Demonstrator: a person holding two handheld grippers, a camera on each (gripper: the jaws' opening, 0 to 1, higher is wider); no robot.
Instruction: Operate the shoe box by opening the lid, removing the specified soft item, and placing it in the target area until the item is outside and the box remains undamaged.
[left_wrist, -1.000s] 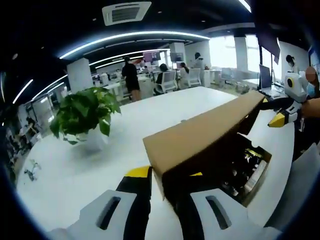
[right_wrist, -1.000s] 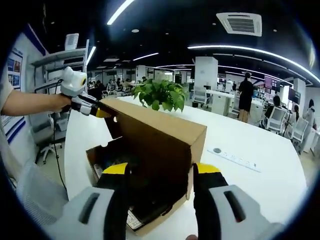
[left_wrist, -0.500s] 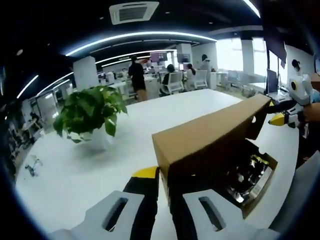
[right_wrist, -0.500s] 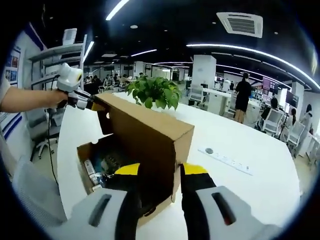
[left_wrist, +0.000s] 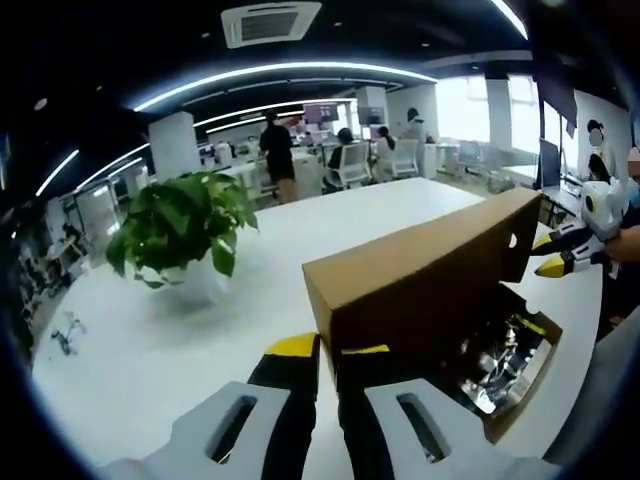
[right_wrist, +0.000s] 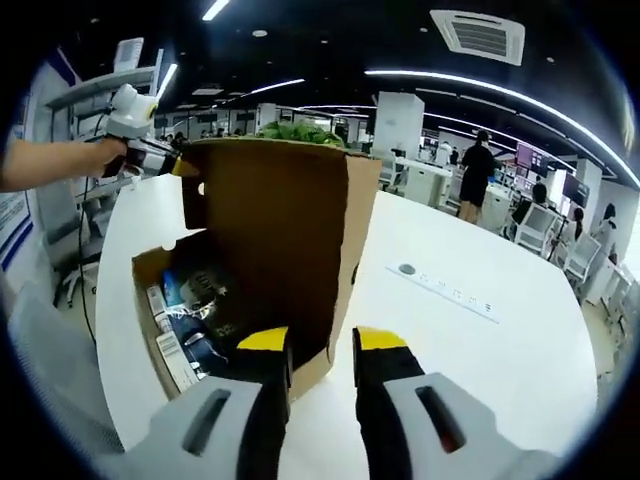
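A brown cardboard shoe box sits on the white table (left_wrist: 140, 350). Its lid (left_wrist: 420, 285) is lifted and stands nearly upright over the box base (left_wrist: 523, 383). My left gripper (left_wrist: 330, 348) is shut on the lid's near end, the cardboard edge between its yellow tips. At the lid's far end, my right gripper (left_wrist: 553, 266) holds the other corner. In the right gripper view, the lid (right_wrist: 270, 230) rises straight ahead with my right gripper (right_wrist: 322, 340) shut on its lower edge. My left gripper (right_wrist: 180, 166) grips the far top corner. Dark, jumbled contents (right_wrist: 200, 300) lie inside the base (right_wrist: 150, 335).
A potted green plant (left_wrist: 185, 225) stands on the table left of the box; its leaves (right_wrist: 300, 132) peek over the lid. A flat white power strip (right_wrist: 440, 292) lies to the right. People and desks fill the office behind. A person's forearm (right_wrist: 50, 165) reaches in at the left.
Both grippers' jaws have closed in from wide apart onto the lid's ends. The lid has swung up from a low slant to nearly upright, baring more of the box's inside.
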